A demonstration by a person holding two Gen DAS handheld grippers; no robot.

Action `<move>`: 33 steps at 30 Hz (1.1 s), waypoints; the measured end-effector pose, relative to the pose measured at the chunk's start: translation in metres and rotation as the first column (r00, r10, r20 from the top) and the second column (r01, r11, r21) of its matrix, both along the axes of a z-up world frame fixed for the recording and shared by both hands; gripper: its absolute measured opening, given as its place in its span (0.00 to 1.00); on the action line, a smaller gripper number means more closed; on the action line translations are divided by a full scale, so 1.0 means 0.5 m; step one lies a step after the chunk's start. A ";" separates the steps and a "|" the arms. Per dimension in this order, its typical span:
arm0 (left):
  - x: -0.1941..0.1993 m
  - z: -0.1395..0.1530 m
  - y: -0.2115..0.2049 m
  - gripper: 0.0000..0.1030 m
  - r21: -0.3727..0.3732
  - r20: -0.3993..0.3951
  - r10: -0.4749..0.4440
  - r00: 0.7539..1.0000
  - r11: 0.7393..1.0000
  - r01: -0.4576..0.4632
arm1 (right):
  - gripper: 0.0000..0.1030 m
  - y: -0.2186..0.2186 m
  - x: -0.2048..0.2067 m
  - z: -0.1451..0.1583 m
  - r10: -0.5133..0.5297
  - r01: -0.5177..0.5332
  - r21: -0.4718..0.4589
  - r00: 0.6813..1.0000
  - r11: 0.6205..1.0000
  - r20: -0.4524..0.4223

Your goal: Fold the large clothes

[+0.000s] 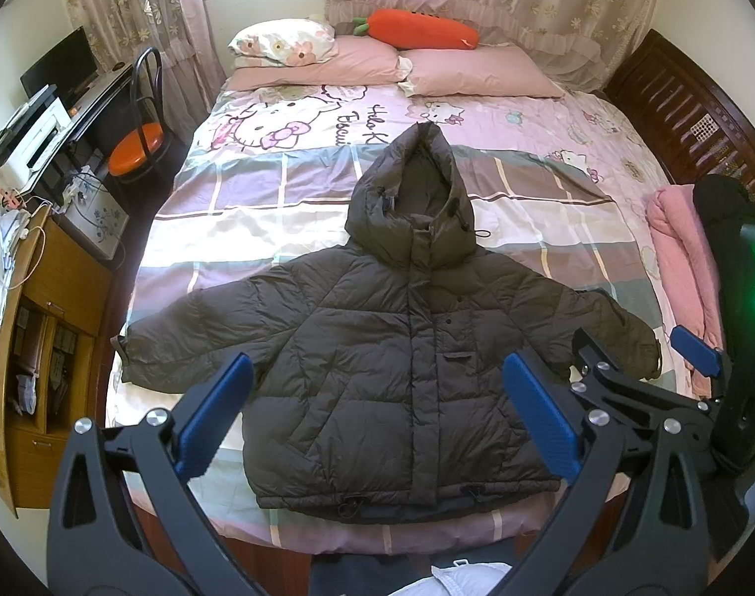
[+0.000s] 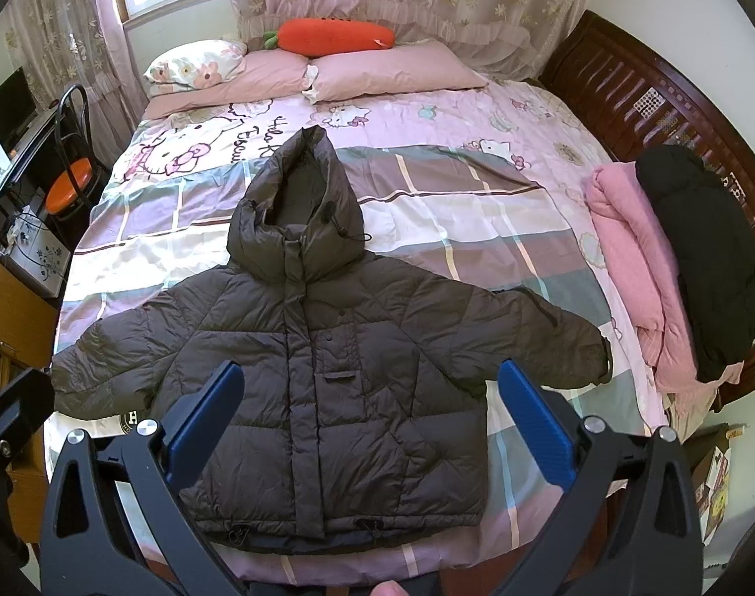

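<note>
We saw puffer jacket [image 1: 402, 347] flat on bed [image 1: 551, 228], face up, hood away from us | left tongs [image 1: 377, 412] wide, empty, above its lower body | right tongs [image 2: 367, 417] wide, empty, likewise | bedsheet [image 2: 451, 114] print read "Hello K…", rest hidden by hood

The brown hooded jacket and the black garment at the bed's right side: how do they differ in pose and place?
The brown hooded jacket lies spread flat, sleeves out, mid-bed; the black garment is bundled compactly. The jacket rests on the sheet; the black garment sits on pink folded bedding. Both look dark and padded.
</note>
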State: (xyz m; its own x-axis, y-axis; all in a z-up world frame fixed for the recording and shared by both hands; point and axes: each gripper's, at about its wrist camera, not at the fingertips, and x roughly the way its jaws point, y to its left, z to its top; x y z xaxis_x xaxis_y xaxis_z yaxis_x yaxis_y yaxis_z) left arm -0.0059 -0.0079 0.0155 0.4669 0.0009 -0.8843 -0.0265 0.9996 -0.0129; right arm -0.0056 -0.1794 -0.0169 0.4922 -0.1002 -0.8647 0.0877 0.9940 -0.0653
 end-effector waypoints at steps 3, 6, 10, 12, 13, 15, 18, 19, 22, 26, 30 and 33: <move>0.000 0.000 0.000 0.98 -0.001 0.000 0.000 1.000 1.000 0.000 | 0.99 0.000 0.001 -0.001 0.003 -0.003 0.001 1.000 1.000 0.001; -0.001 0.000 0.000 0.98 0.000 0.000 0.000 1.000 1.000 0.000 | 0.99 0.000 0.001 -0.002 0.002 -0.002 0.000 1.000 1.000 -0.001; -0.001 0.000 0.000 0.98 0.000 0.000 0.000 1.000 1.000 0.000 | 0.99 0.014 -0.001 0.000 0.002 -0.002 0.004 1.000 1.000 -0.004; 0.000 -0.001 0.000 0.98 0.000 -0.001 0.000 1.000 1.000 0.000 | 0.99 0.012 -0.001 -0.002 0.002 -0.002 0.003 1.000 1.000 -0.003; 0.000 -0.002 0.001 0.98 -0.001 -0.001 0.000 1.000 1.000 0.000 | 0.99 0.013 -0.002 -0.001 0.002 -0.002 0.002 1.000 1.000 -0.004; -0.001 -0.001 0.000 0.98 0.000 0.000 0.000 1.000 1.000 0.000 | 0.99 0.015 -0.003 0.001 0.003 -0.003 0.003 1.000 1.000 -0.005; -0.001 -0.001 0.001 0.98 -0.002 0.000 0.000 1.000 1.000 0.000 | 0.99 0.007 0.001 -0.004 0.002 -0.002 0.003 1.000 1.000 -0.004; -0.002 0.000 0.000 0.98 -0.001 0.000 0.000 1.000 1.000 0.000 | 0.99 0.008 0.000 -0.003 0.001 -0.001 0.003 1.000 1.000 -0.004; 0.000 -0.002 0.001 0.98 -0.001 -0.001 0.000 1.000 1.000 0.000 | 0.99 0.008 0.003 -0.004 0.001 -0.001 0.003 1.000 1.000 -0.006; -0.001 -0.003 0.001 0.98 -0.001 -0.001 0.000 1.000 1.000 0.000 | 0.99 0.009 -0.001 -0.006 0.000 0.000 0.003 1.000 1.000 -0.008; -0.002 -0.002 0.001 0.98 -0.001 -0.002 0.000 1.000 1.000 0.000 | 0.99 0.013 -0.003 -0.003 0.000 0.000 0.002 1.000 1.000 -0.008; -0.002 -0.003 0.001 0.98 -0.001 -0.002 0.000 1.000 1.000 0.000 | 0.99 0.007 0.005 -0.005 0.000 0.000 0.003 1.000 1.000 -0.009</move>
